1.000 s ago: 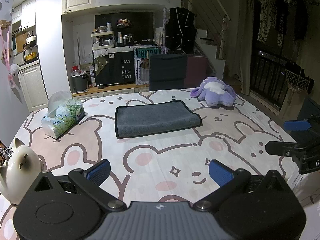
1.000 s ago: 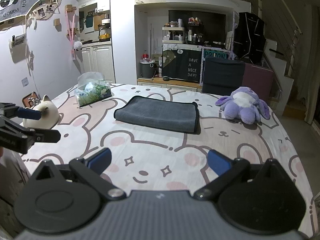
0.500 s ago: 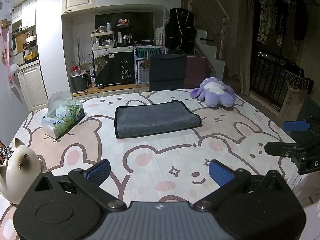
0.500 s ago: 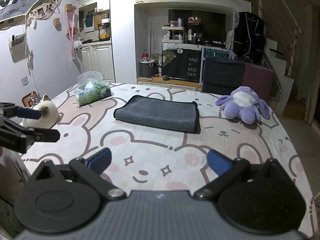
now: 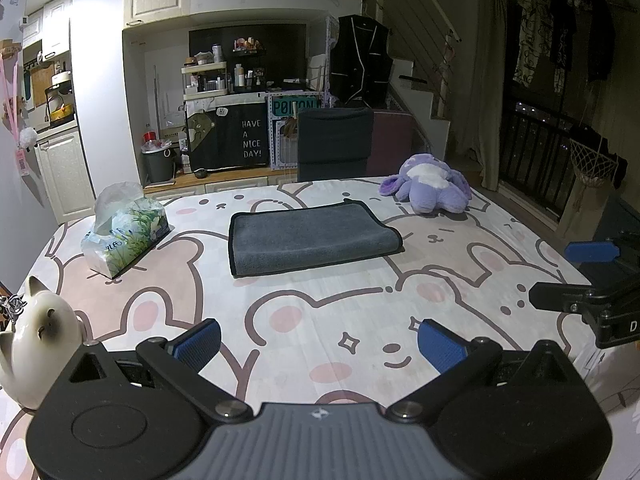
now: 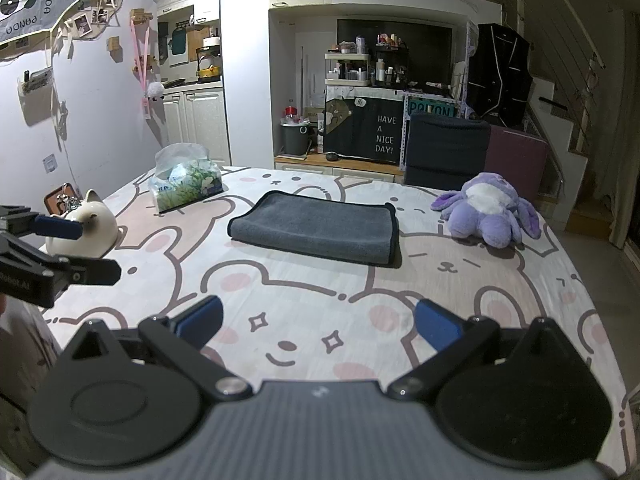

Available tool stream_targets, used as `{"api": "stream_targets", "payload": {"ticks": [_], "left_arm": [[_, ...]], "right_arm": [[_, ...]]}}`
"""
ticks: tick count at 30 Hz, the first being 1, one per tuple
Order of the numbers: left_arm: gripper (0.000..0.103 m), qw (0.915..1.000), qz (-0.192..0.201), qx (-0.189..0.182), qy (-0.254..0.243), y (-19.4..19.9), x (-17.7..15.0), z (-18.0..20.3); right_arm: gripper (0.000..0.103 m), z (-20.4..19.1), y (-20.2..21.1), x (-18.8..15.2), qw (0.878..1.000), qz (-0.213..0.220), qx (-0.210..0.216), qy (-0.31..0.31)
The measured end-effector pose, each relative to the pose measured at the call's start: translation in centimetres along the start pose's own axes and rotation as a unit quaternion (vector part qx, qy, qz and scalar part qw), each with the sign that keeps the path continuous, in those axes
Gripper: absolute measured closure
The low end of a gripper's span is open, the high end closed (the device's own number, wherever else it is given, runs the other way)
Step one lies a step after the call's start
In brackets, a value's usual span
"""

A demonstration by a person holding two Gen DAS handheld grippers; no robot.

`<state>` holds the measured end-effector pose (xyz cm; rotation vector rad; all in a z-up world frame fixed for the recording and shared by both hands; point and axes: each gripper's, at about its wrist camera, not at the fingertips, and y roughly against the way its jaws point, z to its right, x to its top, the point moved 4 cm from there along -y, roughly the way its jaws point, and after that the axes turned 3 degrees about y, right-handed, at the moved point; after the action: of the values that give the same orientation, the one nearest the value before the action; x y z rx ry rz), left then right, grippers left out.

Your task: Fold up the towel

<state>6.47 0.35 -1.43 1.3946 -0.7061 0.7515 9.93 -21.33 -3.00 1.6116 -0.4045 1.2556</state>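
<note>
A dark grey towel [image 5: 310, 238] lies folded into a flat rectangle on the bear-print tablecloth, far from both grippers; it also shows in the right wrist view [image 6: 318, 234]. My left gripper [image 5: 318, 346] is open and empty, held above the near part of the table. My right gripper [image 6: 318, 322] is open and empty, also near the front edge. Each gripper shows from the side in the other's view, the right one [image 5: 576, 276] at the right edge and the left one [image 6: 80, 250] at the left edge.
A tissue pack [image 5: 124, 232] lies left of the towel. A white cat figurine [image 5: 38, 344] stands at the near left. A purple plush toy [image 5: 430, 184] sits at the far right. A dark chair [image 5: 332, 144] stands behind the table [image 5: 320, 300].
</note>
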Motion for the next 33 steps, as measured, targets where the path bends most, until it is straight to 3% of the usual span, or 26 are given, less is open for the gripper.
{"api": "stream_targets", "payload": {"ticks": [33], "left_arm": [[0.0, 1.0, -0.002, 0.001, 0.0, 0.08, -0.06, 0.21]], "right_arm": [[0.0, 0.04, 0.0, -0.08, 1.0, 0.0, 0.0, 0.0]]}}
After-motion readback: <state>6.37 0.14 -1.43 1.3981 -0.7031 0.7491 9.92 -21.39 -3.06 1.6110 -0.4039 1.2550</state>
